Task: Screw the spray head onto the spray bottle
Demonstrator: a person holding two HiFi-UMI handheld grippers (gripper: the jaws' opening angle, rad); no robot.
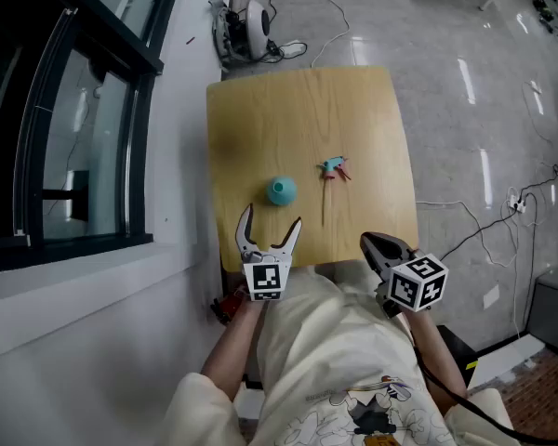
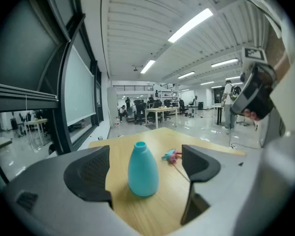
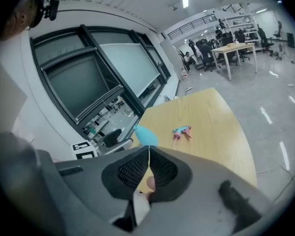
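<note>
Approach step, I judge: open, empty left tongs (image 1: 272, 214) face the upright spray bottle (image 1: 281, 191) on the surface (image 1: 260, 110), right tongs (image 1: 370, 242) sit closed on nothing, so next comes clamping the bottle and fetching the spray head (image 1: 334, 168) lying nearby.

Set in a big open-plan hall. Lit from above by long strip lights (image 2: 189, 26) on a white ribbed ceiling (image 2: 132, 28), mirrored as bright streaks on the glossy grey floor (image 1: 465, 110). Bounded on the left by a tall dark-framed window (image 1: 65, 128) over a white ledge (image 1: 93, 277). Furnished near with a pale wooden table (image 1: 307, 110), rounded at the corners; far off with desks (image 2: 160, 111) and dark office chairs (image 3: 206, 47). Strewn at right with black cables (image 1: 488, 226).
</note>
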